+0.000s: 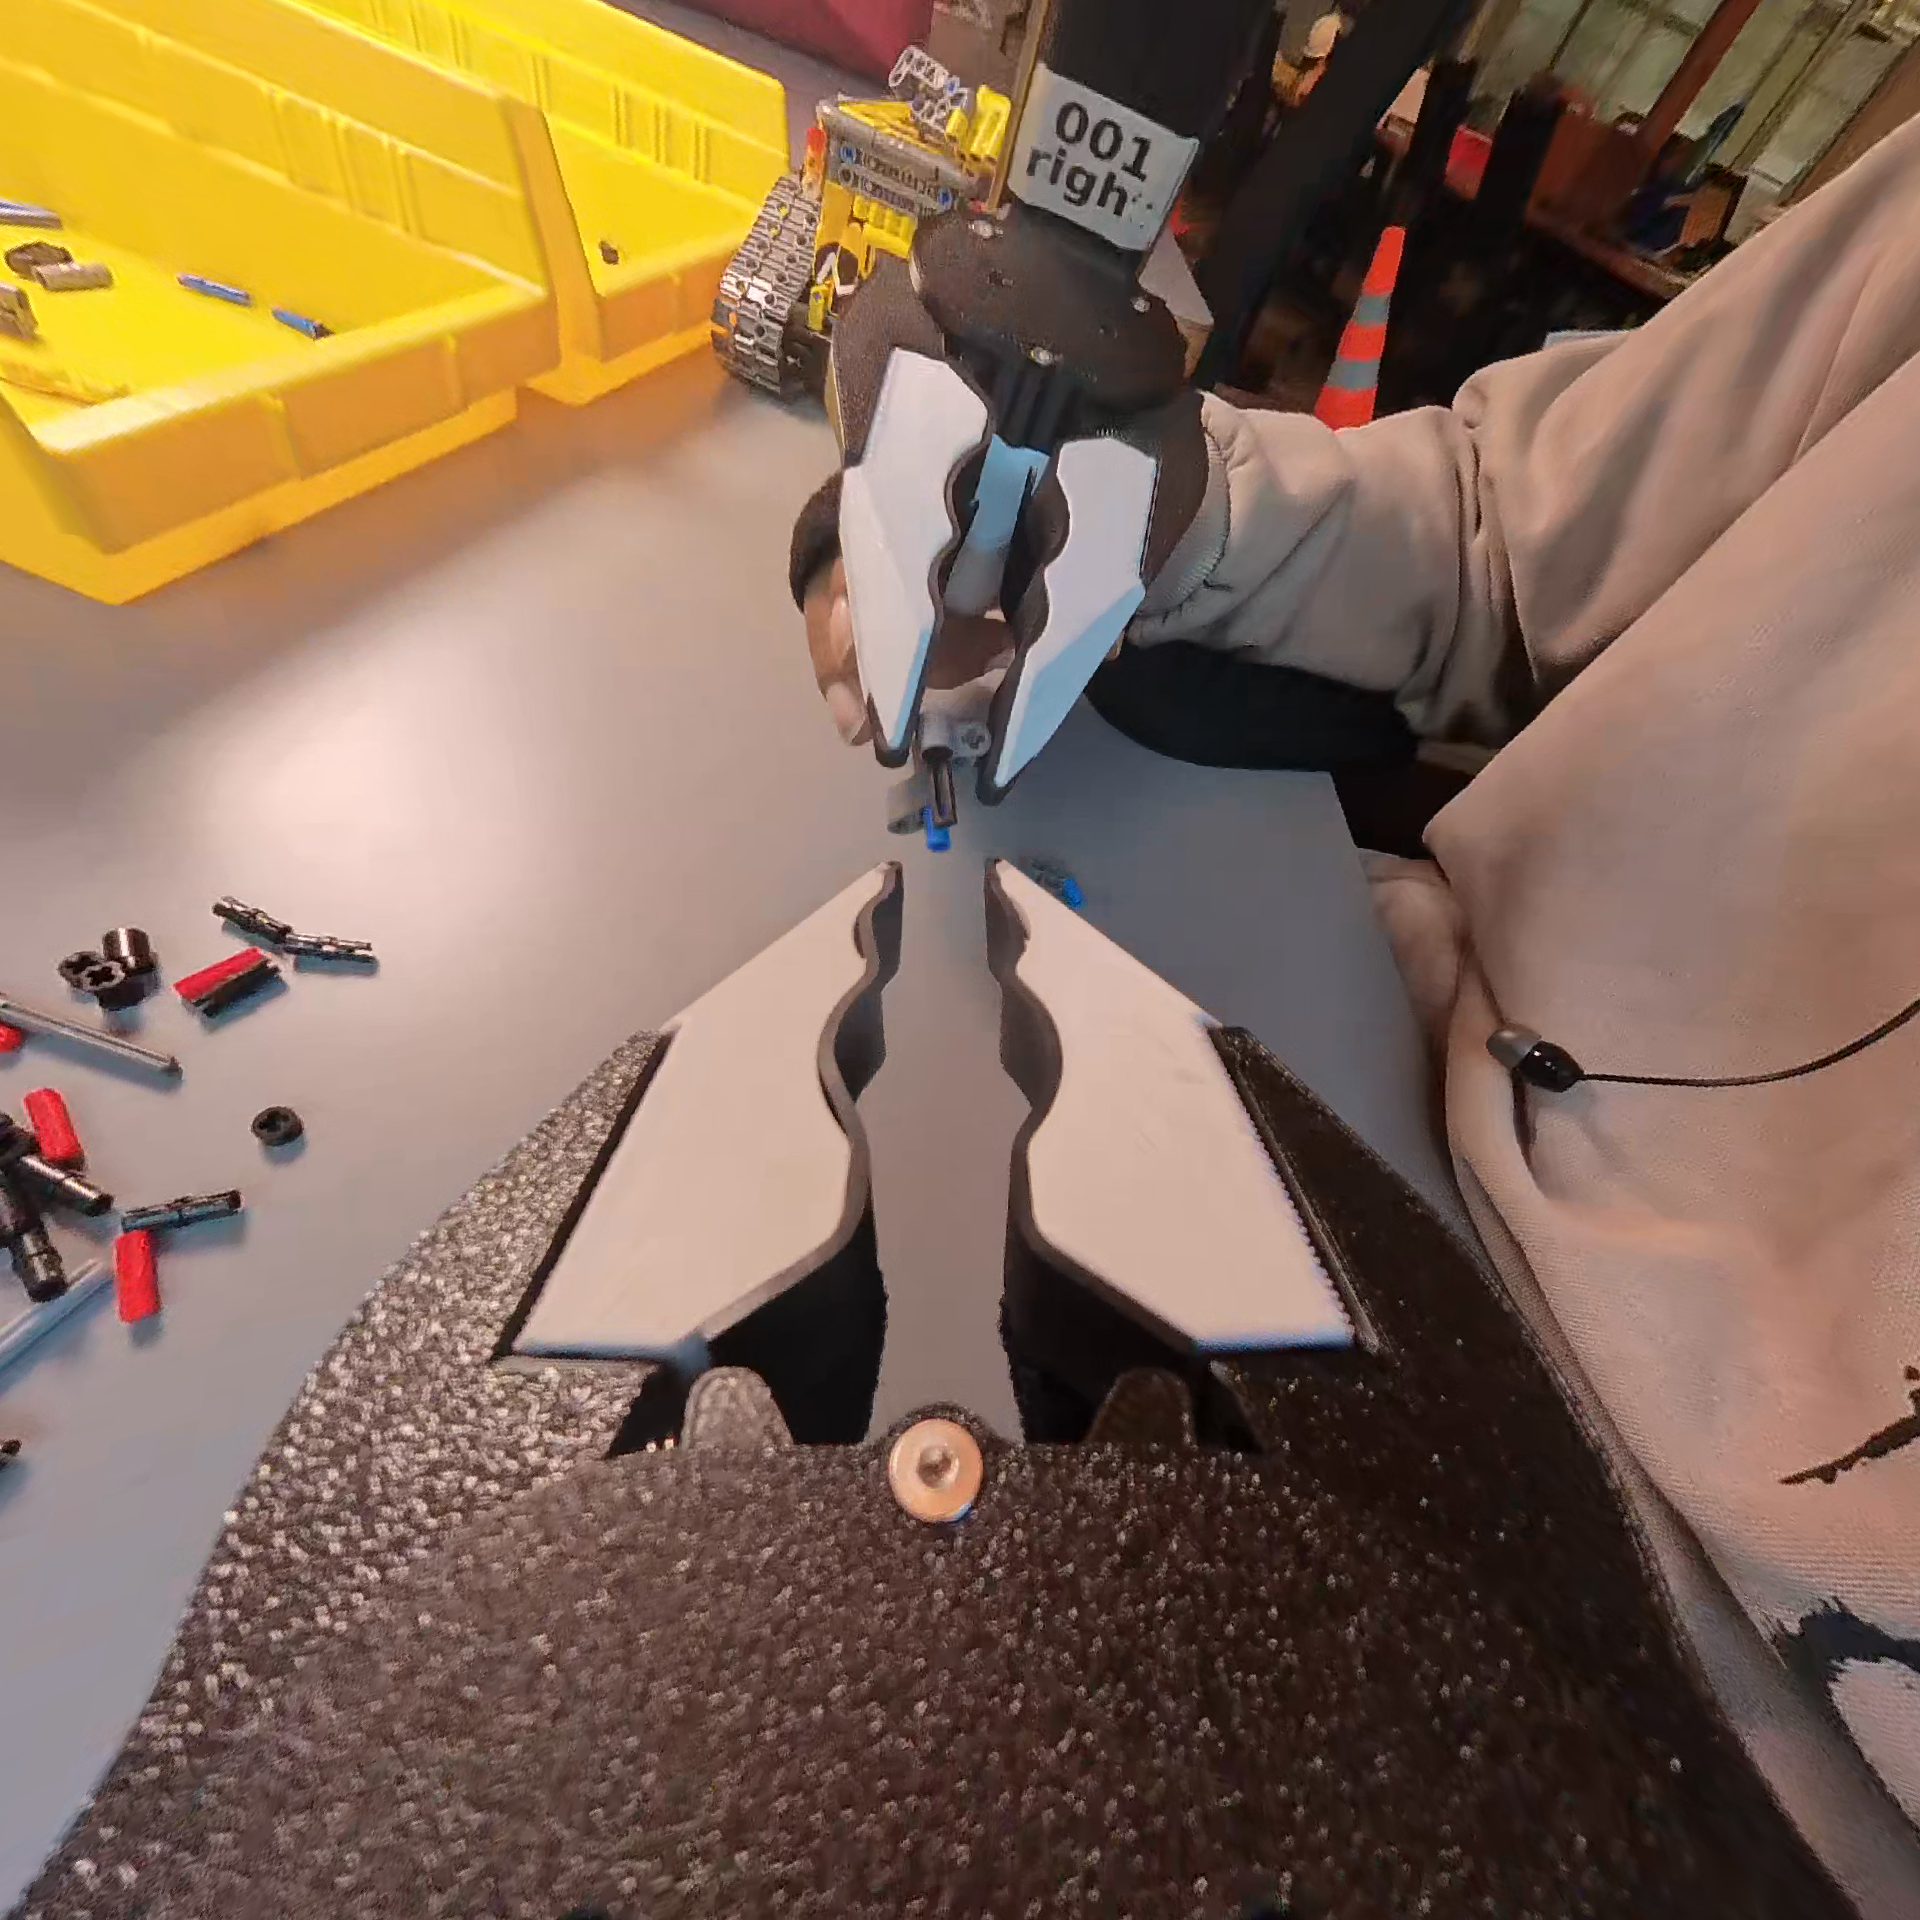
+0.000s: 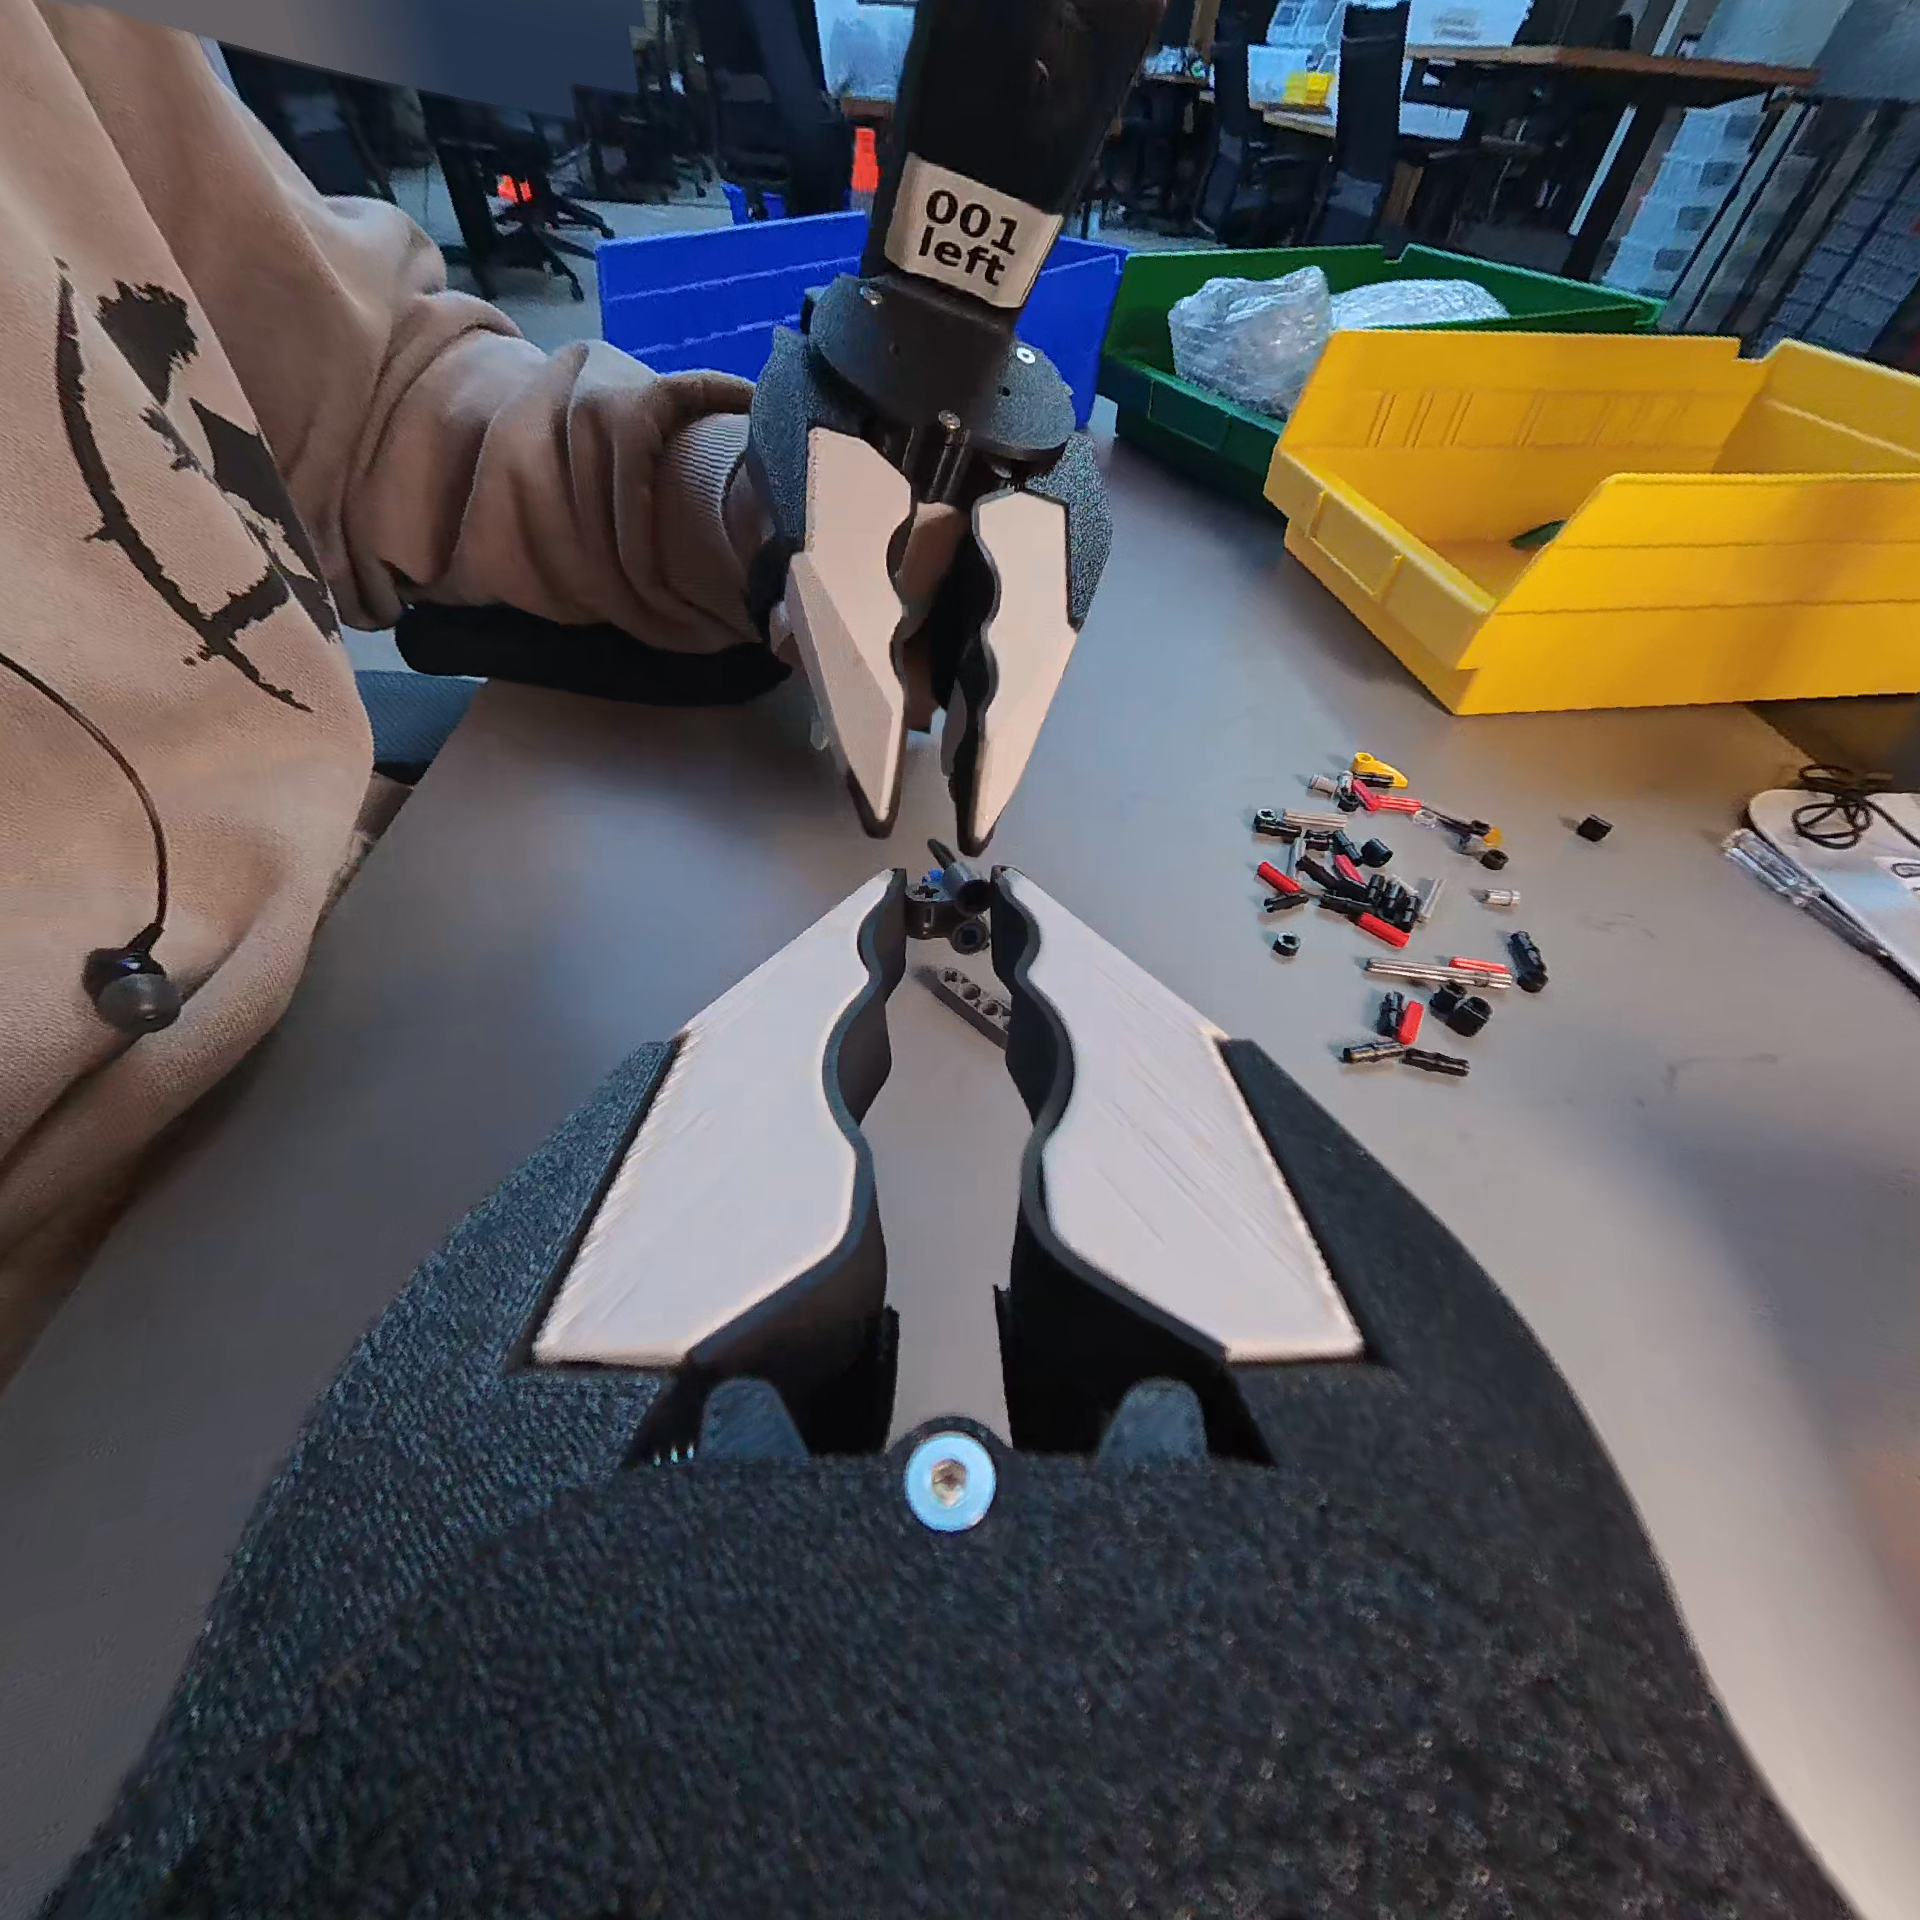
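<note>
Nearest to me, the left gripper [image 1: 943,868] hangs just over the grey table [image 1: 468,748], its fingers apart with only bare tabletop showing between them. A small blue pin [image 1: 1058,879] lies on the table just beside its right fingertip.

Tip to tip with it is the right gripper [image 2: 943,883], clamped on a small grey connector piece [image 2: 943,906] that carries a black pin and a blue one (the blue end points toward the left gripper's tips, close but apart from them). Under the right gripper's fingers a grey beam with holes [image 2: 971,1000] lies flat on the table.

Off to one side sits a scatter of red and black pins and axles [image 2: 1387,914]. Farther back stand yellow bins [image 2: 1558,582], with a green bin [image 2: 1184,343] and a blue bin [image 2: 717,291] beyond, and a yellow tracked model vehicle [image 1: 831,260] behind the right gripper.
</note>
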`<state>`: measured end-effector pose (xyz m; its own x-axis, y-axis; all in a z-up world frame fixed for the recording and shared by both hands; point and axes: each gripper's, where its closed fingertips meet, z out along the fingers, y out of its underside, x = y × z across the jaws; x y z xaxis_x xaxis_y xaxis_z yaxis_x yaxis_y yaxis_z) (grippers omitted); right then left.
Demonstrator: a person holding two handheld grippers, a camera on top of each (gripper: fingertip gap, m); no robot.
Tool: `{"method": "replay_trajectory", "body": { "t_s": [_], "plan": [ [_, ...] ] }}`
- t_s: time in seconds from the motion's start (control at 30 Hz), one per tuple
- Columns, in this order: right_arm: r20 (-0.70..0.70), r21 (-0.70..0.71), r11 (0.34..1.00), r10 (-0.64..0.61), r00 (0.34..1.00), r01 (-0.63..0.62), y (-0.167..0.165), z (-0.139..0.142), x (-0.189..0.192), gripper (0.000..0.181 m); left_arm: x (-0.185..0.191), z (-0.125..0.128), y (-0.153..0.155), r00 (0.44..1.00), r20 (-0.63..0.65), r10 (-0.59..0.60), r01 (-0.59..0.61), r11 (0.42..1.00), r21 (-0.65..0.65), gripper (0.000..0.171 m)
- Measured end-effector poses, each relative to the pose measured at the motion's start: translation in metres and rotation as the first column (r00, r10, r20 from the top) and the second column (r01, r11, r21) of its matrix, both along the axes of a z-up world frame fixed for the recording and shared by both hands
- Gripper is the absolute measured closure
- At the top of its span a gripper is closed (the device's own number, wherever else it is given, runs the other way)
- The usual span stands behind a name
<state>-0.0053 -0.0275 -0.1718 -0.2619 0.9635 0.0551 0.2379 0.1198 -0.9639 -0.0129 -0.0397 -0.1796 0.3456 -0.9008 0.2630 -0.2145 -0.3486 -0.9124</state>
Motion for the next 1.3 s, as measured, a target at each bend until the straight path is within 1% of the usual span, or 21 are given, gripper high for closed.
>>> {"method": "replay_trajectory", "body": {
  "t_s": [0.17, 0.3, 0.37, 0.47, 0.63, 0.73, 0.8, 0.9, 0.97, 1.03, 1.07, 1.13, 1.2, 1.3],
  "plan": [
    [0.054, 0.130, 0.992, -0.005, 0.999, -0.002, -0.008, -0.011, -0.006, 0.167, 0.006, -0.006, -0.001, 0.999, -0.045, 0.001, 0.001, 1.000, 0.028, 0.165],
    [0.103, 0.223, 0.975, -0.019, 0.995, -0.004, -0.011, -0.022, -0.009, 0.168, 0.008, -0.018, -0.001, 0.991, -0.132, 0.011, -0.003, 0.998, 0.060, 0.167],
    [0.096, 0.224, 0.975, -0.027, 0.995, 0.005, -0.010, -0.021, -0.009, 0.167, 0.007, -0.016, 0.000, 0.993, -0.116, 0.018, -0.012, 0.998, 0.057, 0.167],
    [0.065, 0.193, 0.980, -0.056, 0.996, 0.042, -0.004, -0.015, -0.010, 0.167, 0.004, -0.007, 0.004, 0.998, -0.054, 0.032, -0.030, 0.998, 0.047, 0.168],
    [0.023, 0.126, 0.991, -0.057, 0.998, 0.054, -0.002, -0.005, -0.009, 0.165, 0.002, 0.003, 0.005, 0.999, 0.014, 0.040, -0.041, 0.999, 0.034, 0.168],
    [-0.020, 0.132, 0.988, -0.079, 0.997, 0.081, 0.002, 0.003, -0.008, 0.163, 0.000, 0.013, 0.008, 0.992, 0.109, 0.062, -0.058, 0.998, -0.038, 0.168],
    [-0.064, 0.199, 0.973, -0.107, 0.992, 0.118, 0.005, 0.010, -0.010, 0.163, -0.002, 0.019, 0.013, 0.976, 0.192, 0.101, -0.078, 0.989, -0.124, 0.168],
    [-0.128, 0.369, 0.902, -0.189, 0.974, 0.224, 0.015, 0.017, -0.013, 0.163, -0.004, 0.025, 0.020, 0.937, 0.310, 0.159, -0.078, 0.963, -0.256, 0.168],
    [-0.135, 0.421, 0.871, -0.215, 0.967, 0.252, 0.017, 0.017, -0.016, 0.163, -0.004, 0.028, 0.023, 0.906, 0.373, 0.200, -0.071, 0.941, -0.332, 0.168],
    [-0.143, 0.445, 0.849, -0.246, 0.959, 0.284, 0.020, 0.018, -0.017, 0.164, -0.005, 0.029, 0.026, 0.880, 0.416, 0.228, -0.057, 0.921, -0.385, 0.168],
    [-0.149, 0.439, 0.851, -0.245, 0.958, 0.287, 0.020, 0.019, -0.017, 0.164, -0.005, 0.031, 0.026, 0.868, 0.439, 0.231, -0.036, 0.912, -0.409, 0.168],
    [-0.142, 0.372, 0.887, -0.237, 0.961, 0.274, 0.020, 0.020, -0.017, 0.164, -0.006, 0.031, 0.026, 0.858, 0.457, 0.235, -0.012, 0.898, -0.439, 0.168],
    [-0.125, 0.265, 0.931, -0.224, 0.966, 0.250, 0.020, 0.018, -0.016, 0.165, -0.005, 0.030, 0.025, 0.870, 0.436, 0.229, -0.031, 0.909, -0.417, 0.167],
    [-0.118, 0.123, 0.966, -0.213, 0.970, 0.227, 0.021, 0.020, -0.015, 0.166, -0.002, 0.027, 0.021, 0.911, 0.365, 0.193, -0.064, 0.939, -0.337, 0.166]
  ]
}}
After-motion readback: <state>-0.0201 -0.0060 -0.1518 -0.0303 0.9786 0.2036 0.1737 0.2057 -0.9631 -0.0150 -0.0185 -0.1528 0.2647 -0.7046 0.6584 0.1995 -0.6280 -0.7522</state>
